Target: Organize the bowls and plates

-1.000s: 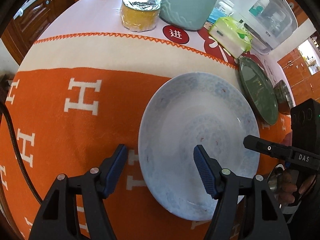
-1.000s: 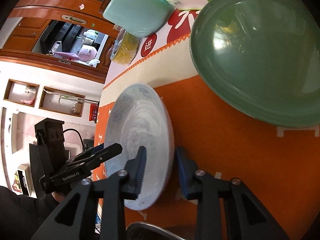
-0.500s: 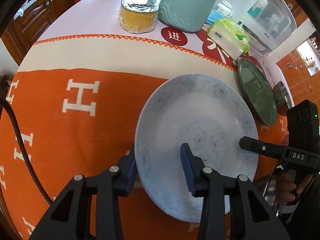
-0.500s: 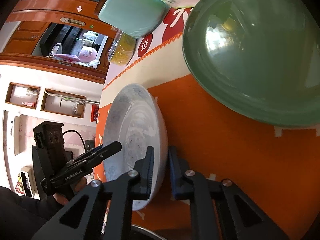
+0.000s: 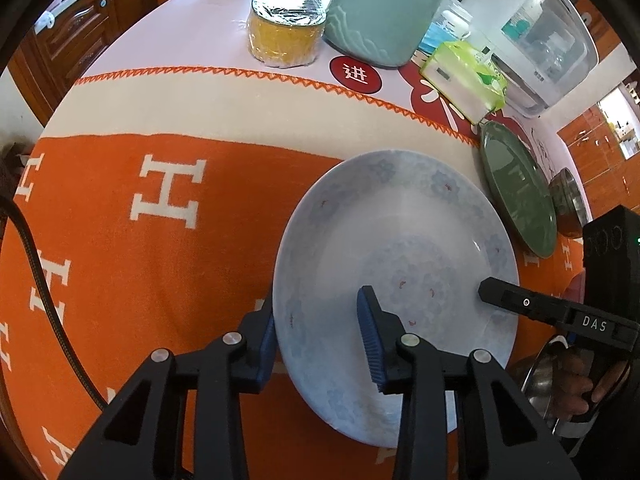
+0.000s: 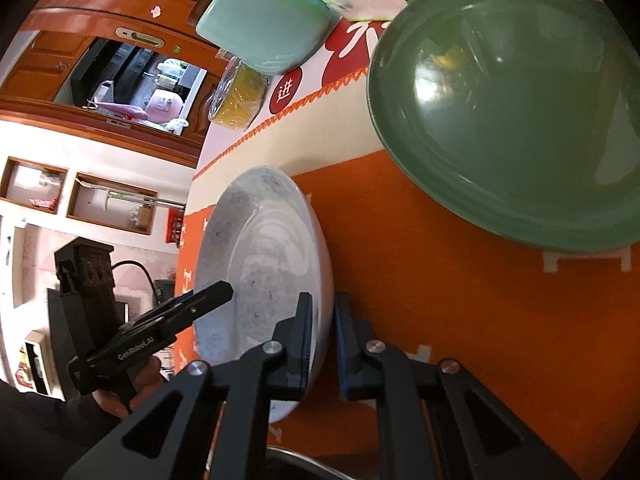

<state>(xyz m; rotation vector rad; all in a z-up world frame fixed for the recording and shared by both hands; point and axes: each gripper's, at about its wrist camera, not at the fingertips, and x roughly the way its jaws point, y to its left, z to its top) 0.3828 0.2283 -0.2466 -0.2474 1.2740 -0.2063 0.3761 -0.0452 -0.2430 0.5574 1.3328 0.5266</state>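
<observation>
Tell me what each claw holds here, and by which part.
Both hold the pale blue plate by its rim: the left claw on one edge, the right claw on the opposite edge, one finger inside, one under.

Both my grippers, left (image 5: pixel 320 332) & right (image 6: pixel 322 340), just clamped the pale plate's (image 5: pixel 400 248) near rim.

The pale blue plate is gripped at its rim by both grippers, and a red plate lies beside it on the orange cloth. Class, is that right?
Not quite. The neighbouring plate is green, not red, as the right wrist view shows. The pale blue plate is indeed gripped at its rim by the left gripper and right gripper.
</observation>
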